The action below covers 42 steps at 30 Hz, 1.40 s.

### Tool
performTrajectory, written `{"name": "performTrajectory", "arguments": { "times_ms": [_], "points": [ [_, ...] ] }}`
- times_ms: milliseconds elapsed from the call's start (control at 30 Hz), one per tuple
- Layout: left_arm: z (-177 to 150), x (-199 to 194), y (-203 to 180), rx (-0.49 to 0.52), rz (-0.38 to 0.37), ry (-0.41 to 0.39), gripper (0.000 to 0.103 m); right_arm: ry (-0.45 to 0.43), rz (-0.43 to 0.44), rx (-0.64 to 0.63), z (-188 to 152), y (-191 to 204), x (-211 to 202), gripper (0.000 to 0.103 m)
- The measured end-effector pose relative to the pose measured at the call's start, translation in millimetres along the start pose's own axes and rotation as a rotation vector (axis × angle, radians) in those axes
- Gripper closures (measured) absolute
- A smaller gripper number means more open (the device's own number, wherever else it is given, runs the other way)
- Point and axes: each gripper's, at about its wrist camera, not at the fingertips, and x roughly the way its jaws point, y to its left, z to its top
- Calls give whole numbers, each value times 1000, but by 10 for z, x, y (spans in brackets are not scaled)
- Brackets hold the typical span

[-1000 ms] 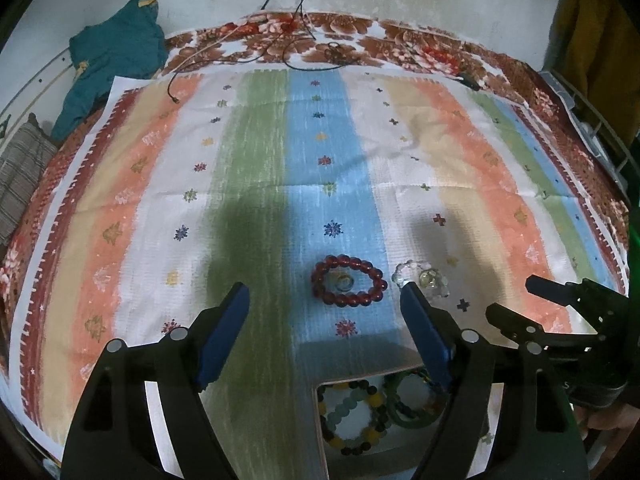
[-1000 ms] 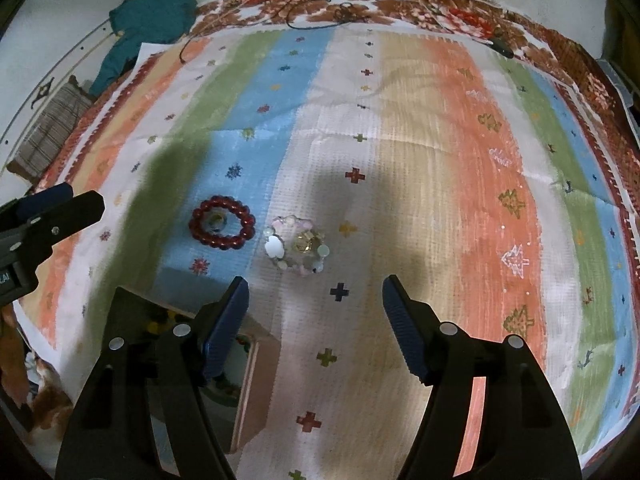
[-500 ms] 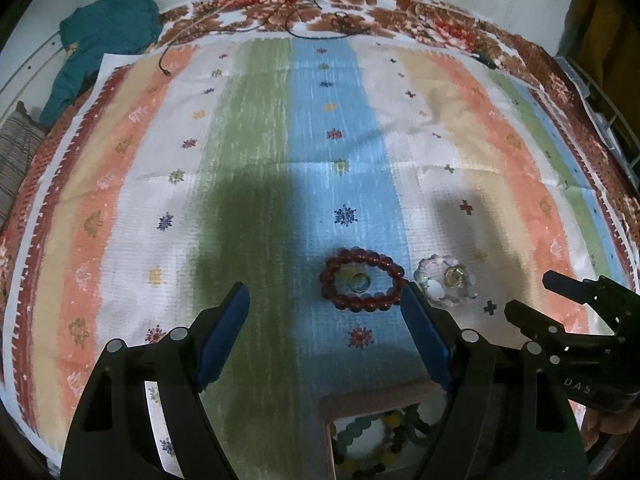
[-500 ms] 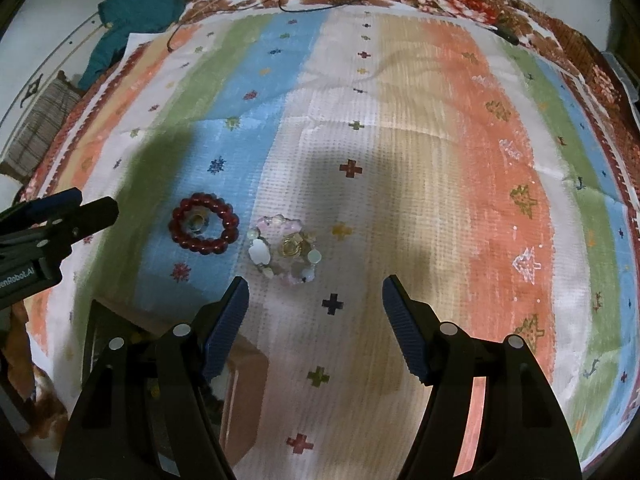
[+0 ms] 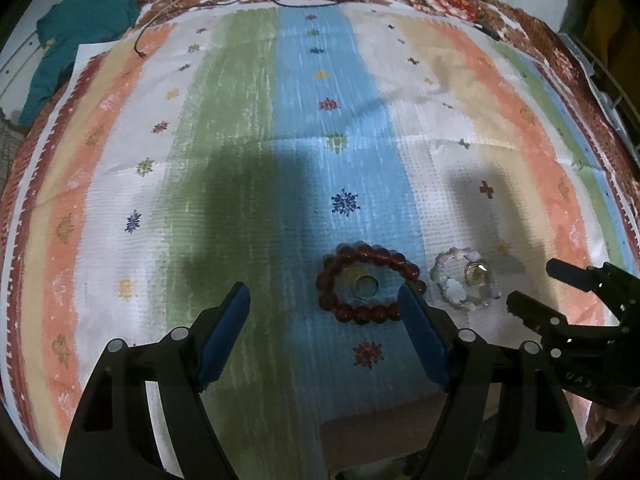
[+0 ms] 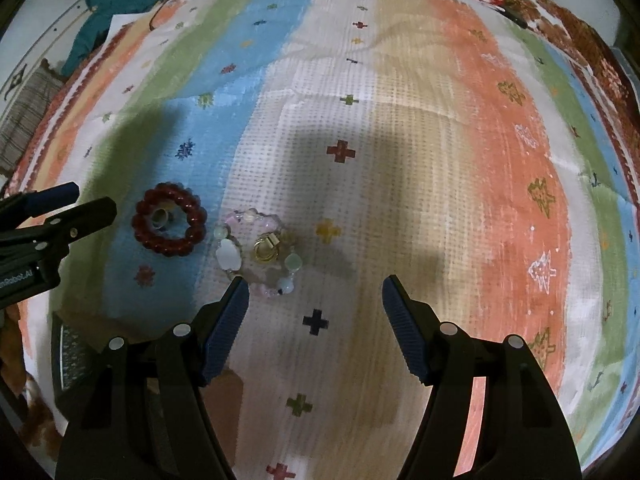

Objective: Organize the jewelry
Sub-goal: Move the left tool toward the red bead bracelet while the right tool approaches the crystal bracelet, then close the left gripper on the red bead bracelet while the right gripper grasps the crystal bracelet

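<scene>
A teal garment (image 5: 76, 28) is lying bunched at the far left edge, beyond the striped cloth (image 5: 240, 128) that is covering the surface. The left gripper (image 5: 324, 312) is hovering low over the cloth's green and blue stripes with its blue-padded fingers (image 5: 224, 332) standing wide apart and holding nothing. Just ahead of its right finger, a red bead bracelet (image 5: 366, 282) is lying flat on the blue stripe, and a small ring (image 5: 365, 285) is sitting inside its loop. Touching or nearly touching the red bracelet on its right, a pale bead bracelet (image 6: 256, 252) is resting on the white stripe with a gold ring (image 6: 266, 248) lying inside it. The right gripper (image 6: 316, 304) is hanging just short of this pale bracelet, its left finger tip close beside the beads, and its fingers (image 6: 404, 328) are likewise spread wide and empty. Near the bottom edge, between the two grippers, the corner of a brownish box (image 5: 380, 432) is showing, its contents being too hidden to tell. Farther right, orange and green stripes are running to the cloth's edge
</scene>
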Motion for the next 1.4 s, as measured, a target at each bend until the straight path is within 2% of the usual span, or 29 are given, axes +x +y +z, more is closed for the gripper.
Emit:
{"name": "performTrajectory", "arguments": {
  "times_ms": [333,600,700,800,833,867,933,967,1000,1133,1200,1400],
  "points": [
    [68,202,75,-7,-12,44,33,27,-27,-16,66,25,194,34],
    [101,410,76,3,6,82,46,44,-42,-38,105,75,307,34],
    [104,495,67,10,17,96,51,50,-60,-50,84,70,332,40],
    [92,542,48,27,41,92,53,52,-59,-52,83,66,353,42],
    [89,548,35,34,48,91,54,52,-64,-56,81,69,356,44],
    [79,551,24,43,59,88,61,52,-64,-58,88,74,359,47],
    [68,550,20,46,61,87,73,48,-63,-55,91,62,350,61],
    [65,547,25,46,58,90,84,47,-61,-53,89,48,344,64],
    [62,543,33,44,50,93,89,46,-58,-49,99,37,340,70],
    [60,494,67,32,23,90,90,35,-46,-36,100,-28,288,86],
    [52,425,62,30,15,76,90,28,-41,-32,102,-50,252,91],
    [13,117,-3,30,-30,12,90,-16,5,-39,53,-84,24,91]
  ]
}}
